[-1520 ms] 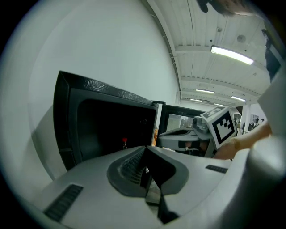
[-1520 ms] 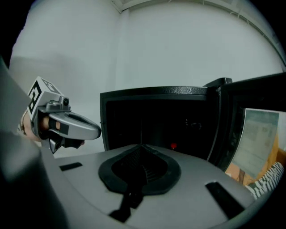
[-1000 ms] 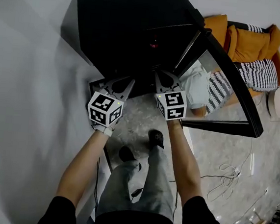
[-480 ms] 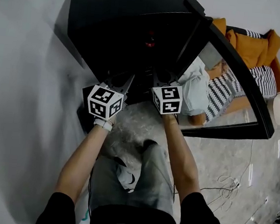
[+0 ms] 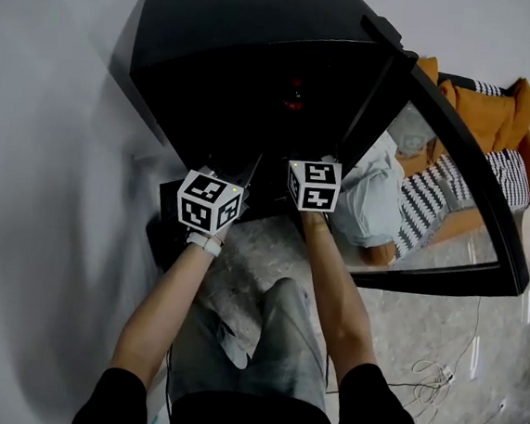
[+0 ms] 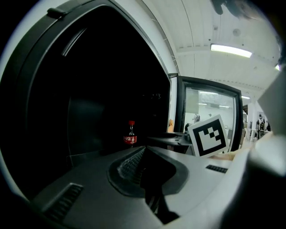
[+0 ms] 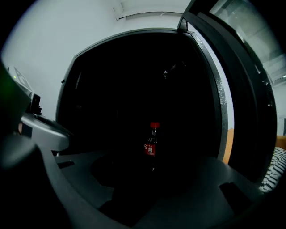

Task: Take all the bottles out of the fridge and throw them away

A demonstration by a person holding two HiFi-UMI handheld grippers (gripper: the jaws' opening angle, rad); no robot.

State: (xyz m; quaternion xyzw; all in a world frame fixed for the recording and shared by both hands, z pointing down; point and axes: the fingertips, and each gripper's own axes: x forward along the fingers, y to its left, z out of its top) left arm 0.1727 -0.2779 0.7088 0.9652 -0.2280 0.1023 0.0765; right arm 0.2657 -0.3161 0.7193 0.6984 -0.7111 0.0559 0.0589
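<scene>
A black fridge (image 5: 233,54) stands with its glass door (image 5: 455,178) swung open to the right. Inside, one small cola bottle (image 6: 130,135) with a red cap and red label stands upright on a shelf; the same bottle (image 7: 151,145) shows in the right gripper view. My left gripper (image 6: 145,148) is shut and empty at the fridge's opening, short of the bottle. My right gripper (image 7: 152,172) has just been opening; its jaws stand apart with nothing between them, the bottle farther in. In the head view both marker cubes, left (image 5: 208,201) and right (image 5: 313,185), sit at the fridge's front.
An orange sofa (image 5: 487,83) with striped cushions (image 5: 512,165) lies beyond the open door. White cables (image 5: 436,372) trail on the stone floor at the right. A pale wall (image 5: 39,138) runs along the fridge's left side. The person's legs (image 5: 261,346) are below the grippers.
Both grippers have moved forward into the fridge's opening, and their jaws now reach into its dark inside. The person has sunk lower in front of the fridge.
</scene>
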